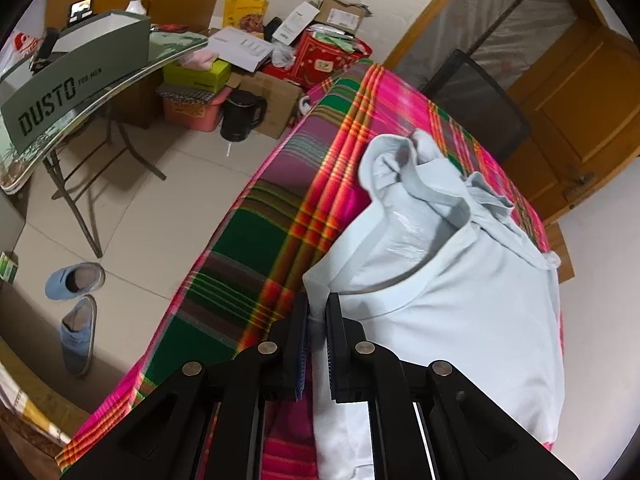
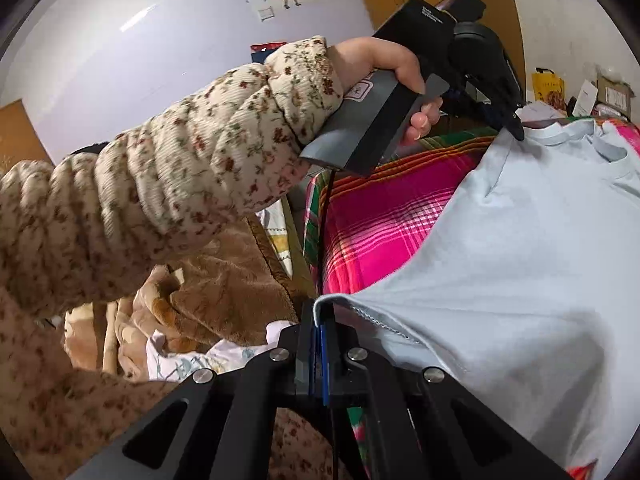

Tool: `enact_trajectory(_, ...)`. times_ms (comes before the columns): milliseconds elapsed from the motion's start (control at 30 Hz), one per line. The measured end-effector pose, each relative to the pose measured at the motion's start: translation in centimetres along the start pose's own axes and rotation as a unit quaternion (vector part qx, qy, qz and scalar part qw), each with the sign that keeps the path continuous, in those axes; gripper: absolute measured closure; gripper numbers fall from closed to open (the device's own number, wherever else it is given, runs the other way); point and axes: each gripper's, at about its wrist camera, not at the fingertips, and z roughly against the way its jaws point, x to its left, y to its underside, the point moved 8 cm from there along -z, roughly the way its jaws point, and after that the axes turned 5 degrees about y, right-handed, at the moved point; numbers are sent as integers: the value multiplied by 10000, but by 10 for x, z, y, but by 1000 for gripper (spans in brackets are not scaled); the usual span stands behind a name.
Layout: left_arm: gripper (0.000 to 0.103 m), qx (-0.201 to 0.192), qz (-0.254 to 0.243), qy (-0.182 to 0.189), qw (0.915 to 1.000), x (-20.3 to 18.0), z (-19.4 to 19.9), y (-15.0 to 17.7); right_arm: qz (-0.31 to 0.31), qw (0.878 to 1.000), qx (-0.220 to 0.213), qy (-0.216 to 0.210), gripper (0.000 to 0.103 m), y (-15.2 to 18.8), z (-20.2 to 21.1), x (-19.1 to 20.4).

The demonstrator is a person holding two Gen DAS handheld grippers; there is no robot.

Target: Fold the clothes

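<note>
My left claw (image 1: 318, 312) and right claw (image 2: 320, 320) each pinch the pale blue cotton T-shirt (image 1: 460, 300), stretched lengthwise between them.

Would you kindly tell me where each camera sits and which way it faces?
Left wrist: on the left gripper, looking down along the bed; its fingers pinch the shirt shoulder.
Right wrist: on the right gripper, clamping the hem, facing the left hand and sleeve.
Shared: shirt, bed, left gripper.
</note>
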Motion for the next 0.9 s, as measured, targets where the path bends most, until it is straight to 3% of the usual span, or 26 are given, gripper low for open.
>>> enact_trajectory(133, 92, -17, -168, -138, 9998, -1, -5, 2, -25, 9998, 43, 189, 100, -4, -9, -8)
enact_trajectory(233, 87, 17, -440, -366, 9984, -6, -3, 7, -544, 9984, 76, 141, 99, -3, -9, -25)
enact_trajectory(300, 83, 24, -564, -552, 9969, -10, 4, 14, -686, 9973, 130, 230, 93, -2, -5, -29)
enact_trajectory(367, 74, -60, -781, -802, 9937, -14, 15, 20, -638, 9976, 140, 234, 76, -2, 1, -25)
enact_trajectory(433, 71, -188, -996, -869, 9911, -21, 29, 27, -599, 9978, 194, 216, 68, -1, 6, -19)
enact_trajectory(533, 71, -292, -968, -943, 9904, -24, 49, 35, -487, 9984, 233, 187, 68, 1, 8, -6)
enact_trajectory(667, 68, -448, -1087, -711, 9905, -49, 73, 47, -356, 9990, 228, 162, 66, 0, 11, 8)
enact_trajectory(767, 58, -526, -1353, -721, 9868, -73, 80, 58, -374, 9991, 99, 197, 66, 3, 25, 12)
enact_trajectory(900, 56, -243, -1701, -388, 9844, -110, 69, 81, -453, 9989, -125, 77, 61, 4, 33, 20)
